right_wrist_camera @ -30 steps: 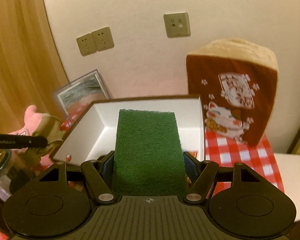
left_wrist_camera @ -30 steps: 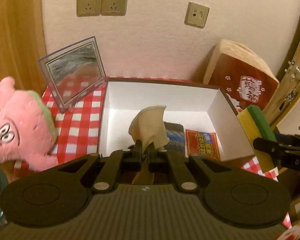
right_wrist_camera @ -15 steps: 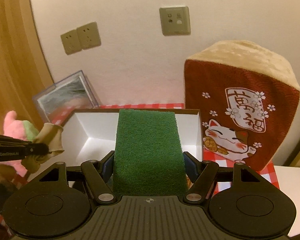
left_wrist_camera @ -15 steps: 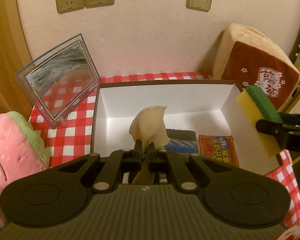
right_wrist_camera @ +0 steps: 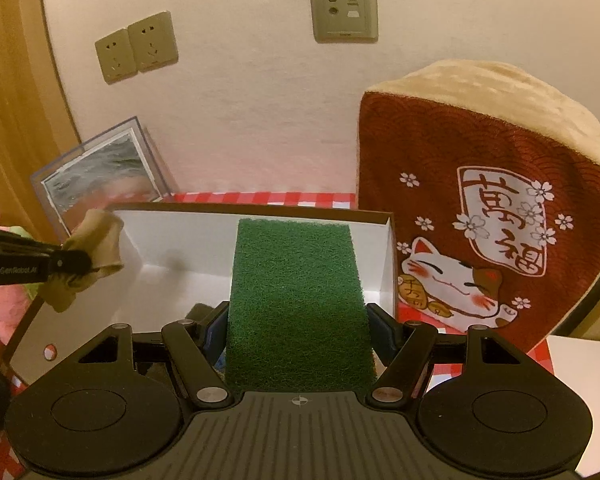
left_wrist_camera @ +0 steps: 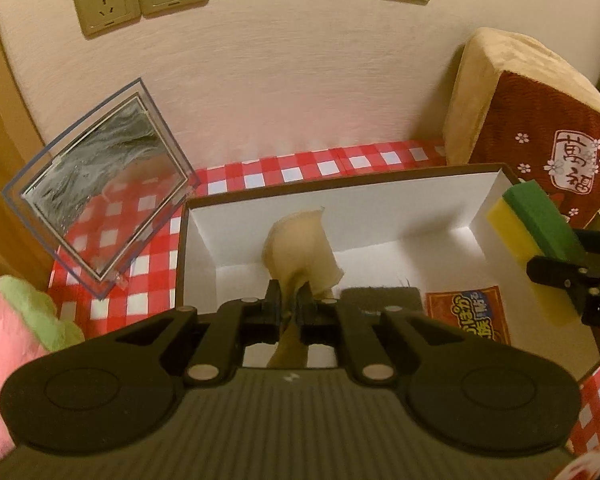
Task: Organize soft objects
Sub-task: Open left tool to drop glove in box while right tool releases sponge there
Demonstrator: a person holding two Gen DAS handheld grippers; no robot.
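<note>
My left gripper (left_wrist_camera: 290,304) hangs over the near side of the white box (left_wrist_camera: 340,188) with a beige cloth (left_wrist_camera: 300,248) between its fingers. Its jaws are opening, and the cloth is still pinched and standing upright. My right gripper (right_wrist_camera: 296,320) is shut on a sponge (right_wrist_camera: 296,300), green on top and yellow below. In the left wrist view the sponge (left_wrist_camera: 528,232) hovers at the box's right wall with the right gripper (left_wrist_camera: 572,272) behind it. The right wrist view has the left gripper (right_wrist_camera: 76,264) and the cloth (right_wrist_camera: 96,232) at the box's (right_wrist_camera: 180,236) left edge.
Inside the box lie a dark item (left_wrist_camera: 380,298) and a red packet (left_wrist_camera: 466,312). A clear-framed picture (left_wrist_camera: 100,200) leans on the wall at the left, a pink plush (left_wrist_camera: 16,328) sits near it, and a red cat cushion (right_wrist_camera: 480,220) stands on the right. A red checked cloth (left_wrist_camera: 300,168) covers the table.
Both grippers have moved in toward the box and a little lower. The sponge has come up to the box's right wall. The left fingers have parted slightly around the cloth.
</note>
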